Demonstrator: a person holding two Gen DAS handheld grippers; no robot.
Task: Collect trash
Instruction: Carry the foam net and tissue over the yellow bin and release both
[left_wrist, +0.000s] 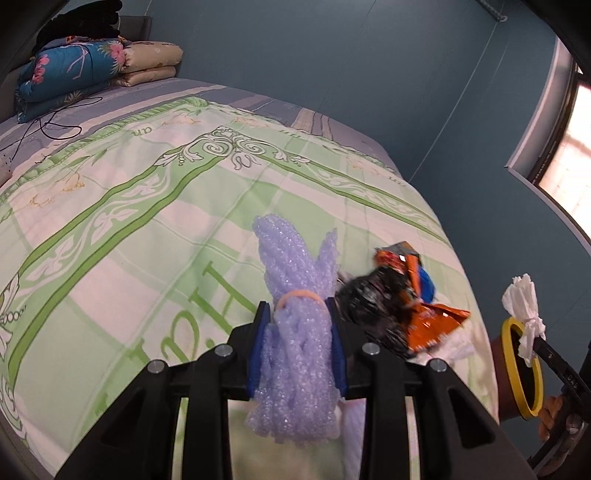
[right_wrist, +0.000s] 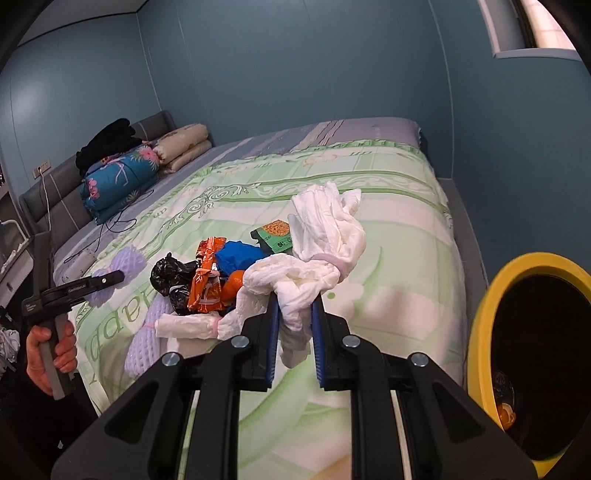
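Note:
My left gripper (left_wrist: 298, 314) is shut on a purple foam-net bundle (left_wrist: 295, 280) tied with a rubber band, held above the green bedspread (left_wrist: 147, 236). My right gripper (right_wrist: 295, 306) is shut on a white crumpled paper bundle (right_wrist: 325, 229), just left of the yellow-rimmed bin (right_wrist: 480, 325). On the bed between them lies a trash pile: a black bag (right_wrist: 170, 273), an orange wrapper (right_wrist: 207, 284), a blue scrap (right_wrist: 240, 254), a green packet (right_wrist: 275, 234), a white roll (right_wrist: 184, 326) and another purple foam net (right_wrist: 144, 343). In the left wrist view the bin (left_wrist: 515, 365) stands at the right edge.
Folded quilts (right_wrist: 122, 181) and dark clothing are stacked by the grey headboard (right_wrist: 55, 192), with a black cable (left_wrist: 48, 125) trailing across the sheet. Blue walls close in behind the bed, and a window (left_wrist: 569, 155) is at the right. A hand (right_wrist: 48, 354) grips the left tool's handle.

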